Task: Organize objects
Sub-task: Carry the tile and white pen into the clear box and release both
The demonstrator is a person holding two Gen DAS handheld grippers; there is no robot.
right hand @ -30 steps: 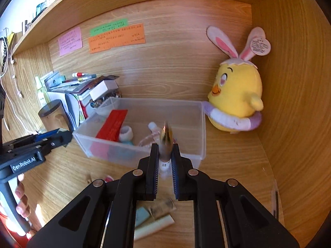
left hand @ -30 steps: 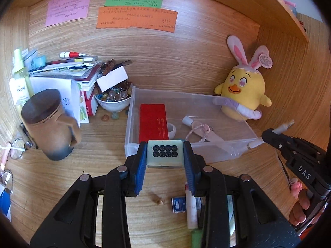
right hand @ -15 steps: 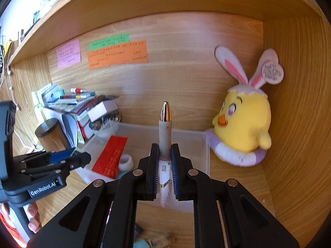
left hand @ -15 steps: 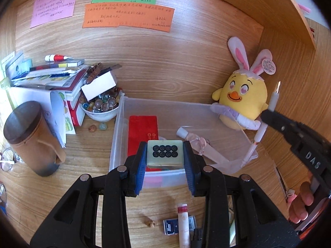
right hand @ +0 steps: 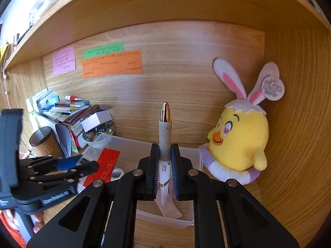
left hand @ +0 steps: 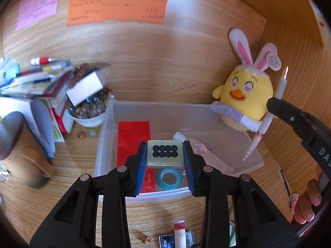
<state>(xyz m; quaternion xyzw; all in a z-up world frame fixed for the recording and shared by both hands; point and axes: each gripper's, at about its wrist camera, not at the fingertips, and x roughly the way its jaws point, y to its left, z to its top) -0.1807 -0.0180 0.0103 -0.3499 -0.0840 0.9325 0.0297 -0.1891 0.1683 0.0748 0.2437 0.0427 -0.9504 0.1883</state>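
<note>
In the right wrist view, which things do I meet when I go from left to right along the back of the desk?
Brown cup → stack of books → bowl of marbles → clear plastic box → pen → yellow chick plush.

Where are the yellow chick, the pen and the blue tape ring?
Yellow chick (right hand: 240, 142): right wrist view, belly.
Pen (right hand: 165, 132): right wrist view, grey grip.
Blue tape ring (left hand: 160, 177): left wrist view, left band.

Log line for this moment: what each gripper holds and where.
left gripper: shut on mahjong tile, above clear bin | right gripper: shut on pen, tip up | neither released yet
</note>
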